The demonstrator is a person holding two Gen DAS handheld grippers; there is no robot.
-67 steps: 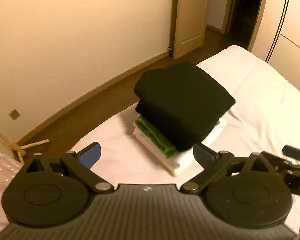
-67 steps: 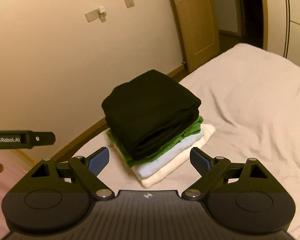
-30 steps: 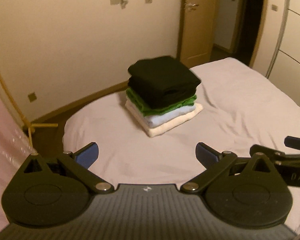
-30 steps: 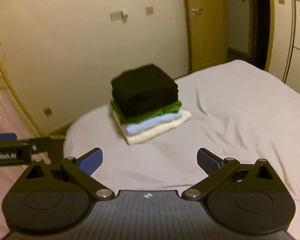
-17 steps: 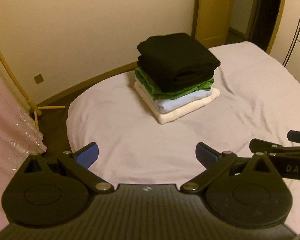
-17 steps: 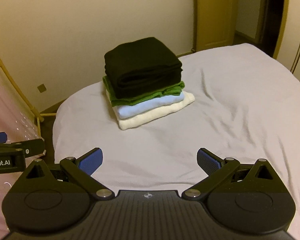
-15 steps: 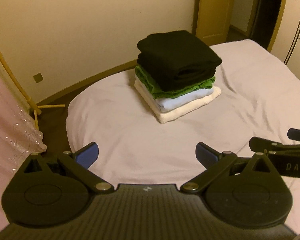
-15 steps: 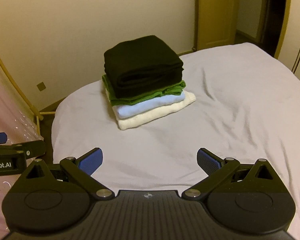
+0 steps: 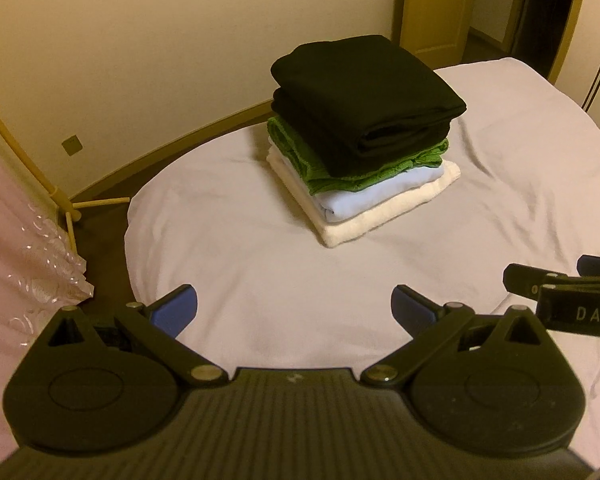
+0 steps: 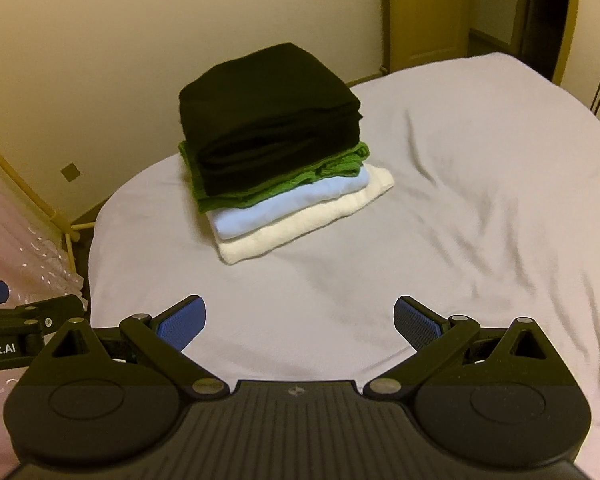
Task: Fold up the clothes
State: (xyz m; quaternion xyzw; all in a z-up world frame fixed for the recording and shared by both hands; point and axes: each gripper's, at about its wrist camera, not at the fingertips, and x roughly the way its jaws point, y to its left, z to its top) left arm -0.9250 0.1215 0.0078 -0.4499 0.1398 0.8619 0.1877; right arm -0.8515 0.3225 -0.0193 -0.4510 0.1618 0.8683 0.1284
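Observation:
A stack of folded clothes sits on the white bed: a black garment on top, then a green one, a pale blue one and a cream one at the bottom. The stack also shows in the right wrist view. My left gripper is open and empty, held back from the stack above the sheet. My right gripper is open and empty, also short of the stack.
A yellow wooden rack and pink plastic-covered fabric stand at the left beside the bed. A wall runs behind the bed, with a door and wardrobe at the back right. The other gripper shows at each view's edge.
Both grippers have drawn back from the stack, which was close in front and now lies further off on the bed. Both stay open and empty.

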